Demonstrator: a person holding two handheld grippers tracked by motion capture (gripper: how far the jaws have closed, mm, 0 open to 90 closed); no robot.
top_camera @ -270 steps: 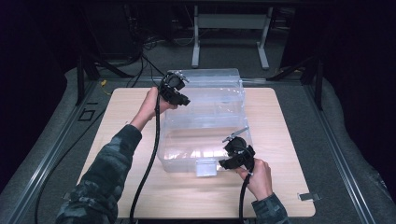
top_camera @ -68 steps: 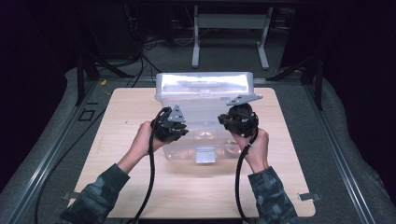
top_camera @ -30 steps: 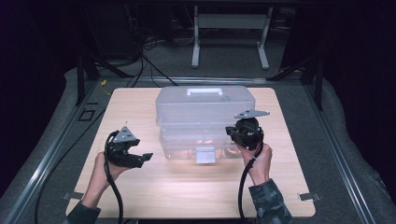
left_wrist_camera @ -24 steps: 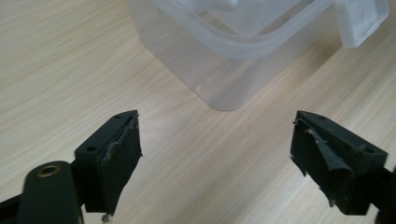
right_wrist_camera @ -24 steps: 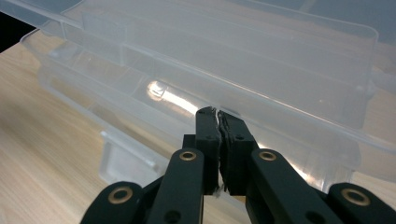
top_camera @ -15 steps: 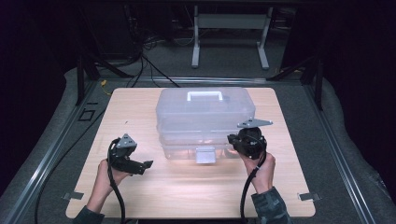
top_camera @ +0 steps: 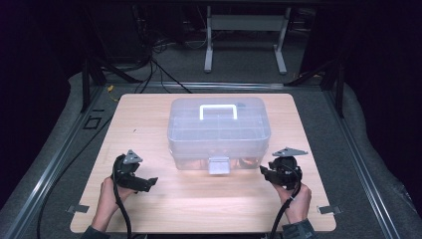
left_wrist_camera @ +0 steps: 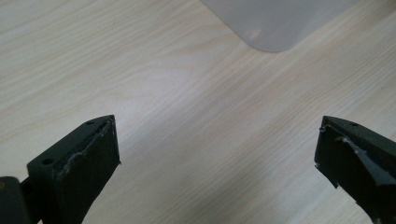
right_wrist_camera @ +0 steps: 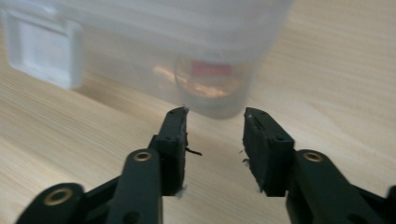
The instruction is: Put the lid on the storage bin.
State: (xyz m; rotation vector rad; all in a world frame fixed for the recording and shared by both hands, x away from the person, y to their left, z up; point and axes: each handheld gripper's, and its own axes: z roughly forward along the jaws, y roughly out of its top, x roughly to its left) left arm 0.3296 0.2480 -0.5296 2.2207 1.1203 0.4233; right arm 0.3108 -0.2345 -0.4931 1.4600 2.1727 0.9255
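Both the left gripper (top_camera: 152,183) and right gripper (top_camera: 263,172) (jaws just opened, nothing between) were held beside the closed clear storage box (top_camera: 219,132).

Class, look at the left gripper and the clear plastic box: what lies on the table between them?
Nothing: in the left gripper view, bare wood runs from the open left gripper to the clear plastic box, and the high view agrees.

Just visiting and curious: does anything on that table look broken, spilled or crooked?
Nothing stands out. The clear plastic storage box sits square on the pale wooden table, lid down, white front latch closed. Both grippers, left and right, hold nothing.
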